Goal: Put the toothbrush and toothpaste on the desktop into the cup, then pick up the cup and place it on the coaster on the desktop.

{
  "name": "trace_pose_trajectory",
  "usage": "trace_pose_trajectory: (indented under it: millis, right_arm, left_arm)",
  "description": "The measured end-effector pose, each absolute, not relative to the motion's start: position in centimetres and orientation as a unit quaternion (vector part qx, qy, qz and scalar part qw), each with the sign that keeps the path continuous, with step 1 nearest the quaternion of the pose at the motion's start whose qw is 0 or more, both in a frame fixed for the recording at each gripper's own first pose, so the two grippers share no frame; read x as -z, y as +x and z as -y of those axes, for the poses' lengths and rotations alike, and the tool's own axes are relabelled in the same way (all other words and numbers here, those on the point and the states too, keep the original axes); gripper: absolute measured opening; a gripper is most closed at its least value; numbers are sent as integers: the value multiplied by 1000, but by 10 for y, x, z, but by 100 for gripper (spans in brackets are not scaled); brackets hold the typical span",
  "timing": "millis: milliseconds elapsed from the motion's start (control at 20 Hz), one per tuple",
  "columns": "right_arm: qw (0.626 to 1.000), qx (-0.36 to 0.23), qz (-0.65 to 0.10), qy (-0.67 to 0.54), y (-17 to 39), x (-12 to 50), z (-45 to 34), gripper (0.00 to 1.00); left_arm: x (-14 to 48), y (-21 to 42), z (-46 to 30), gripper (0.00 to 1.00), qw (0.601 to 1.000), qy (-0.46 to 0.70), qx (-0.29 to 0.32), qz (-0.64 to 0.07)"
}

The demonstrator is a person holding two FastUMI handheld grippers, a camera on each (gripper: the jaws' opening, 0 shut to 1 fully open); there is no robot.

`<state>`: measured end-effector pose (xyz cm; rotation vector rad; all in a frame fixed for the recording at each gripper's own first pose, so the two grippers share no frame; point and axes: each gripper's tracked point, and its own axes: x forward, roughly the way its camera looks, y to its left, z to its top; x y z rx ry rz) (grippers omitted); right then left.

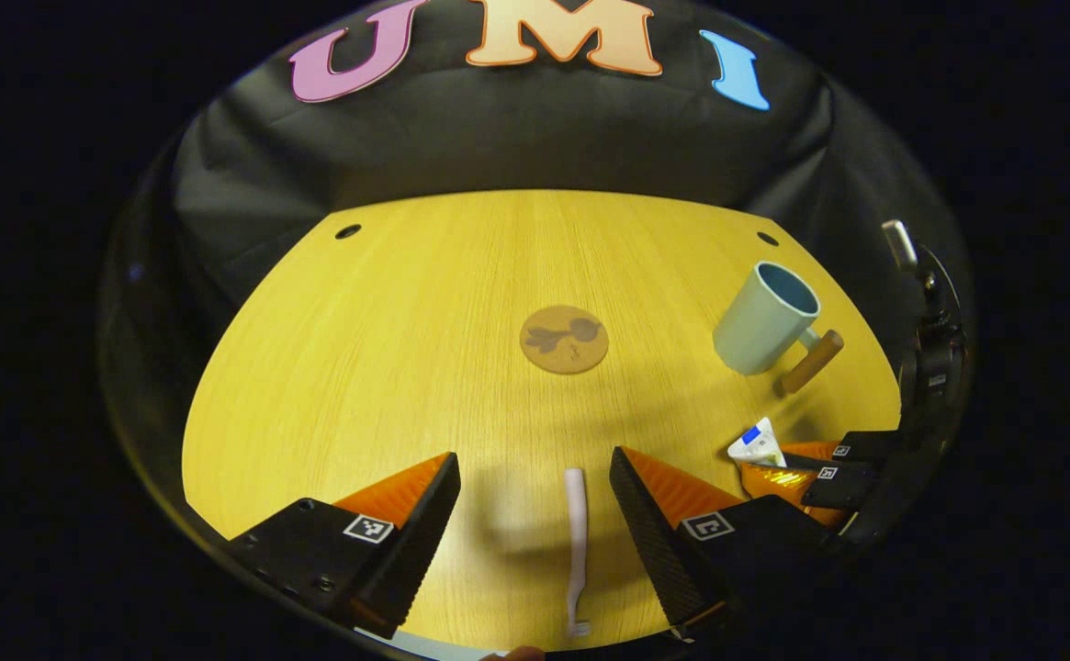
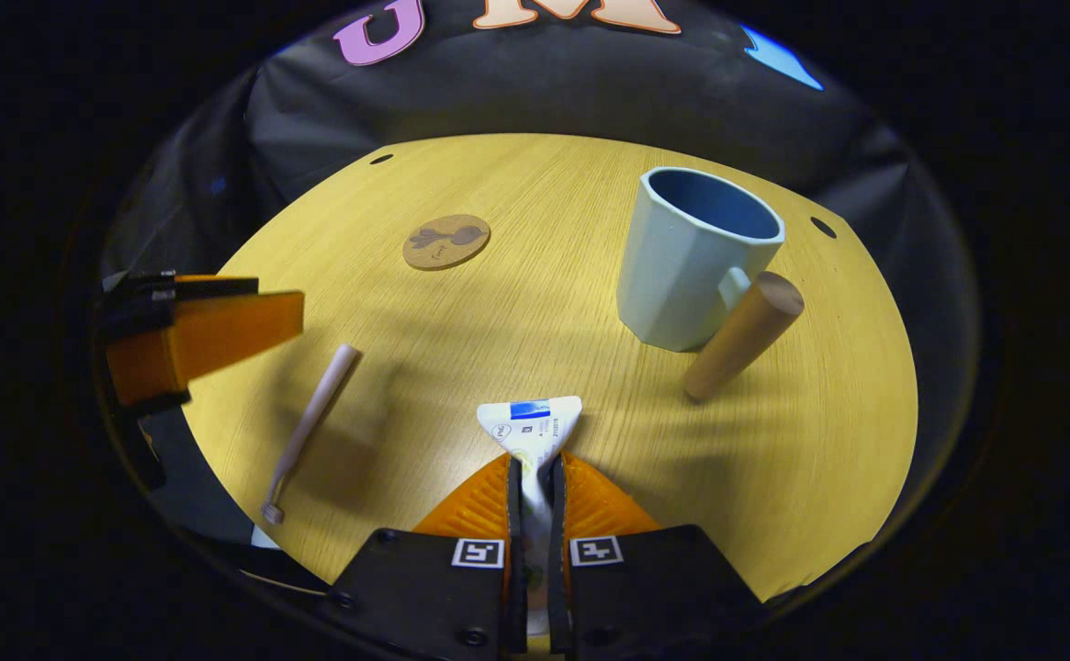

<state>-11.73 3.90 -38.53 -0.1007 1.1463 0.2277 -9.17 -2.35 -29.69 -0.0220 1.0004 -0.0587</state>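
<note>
Between the wide-spread fingers of the left tool [image 1: 535,514], the pale pink plastic toothbrush [image 1: 576,542] lies flat on the yellow wood-grain bench [image 1: 388,349], touched by neither finger. Its long axis runs near to far in the left gripper view, bristle head at the near end close to the bench's front edge, handle tip pointing away toward the middle. From the right gripper view the same toothbrush [image 2: 309,418] lies slantwise, head toward the near left edge, with the left tool [image 2: 195,335] hanging just beside its handle end.

Closed on the white toothpaste tube with a blue band [image 2: 533,431], the right tool [image 2: 535,487] pinches it between both fingers; the tube's flat crimped end fans out past the fingertips and points toward the far side, long axis along the fingers. Whether it is lifted off the bench I cannot tell.

Farther on stands the pale blue mug with a round wooden peg handle [image 2: 691,257], upright, mouth open, handle sticking out toward the right edge. Bare bench lies between tube and mug. Well to the left, mid-bench, sits the round brown coaster with a dark plant print [image 2: 446,241], with open surface all round it.
</note>
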Motion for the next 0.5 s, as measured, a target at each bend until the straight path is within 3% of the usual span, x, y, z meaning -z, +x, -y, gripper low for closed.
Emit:
trace_pose_trajectory:
  millis: [500]
  right_arm:
    - [833, -115, -540, -43, -117, 385, -39, 12]
  left_arm:
    - [346, -118, 34, 97, 815, 17, 42, -578]
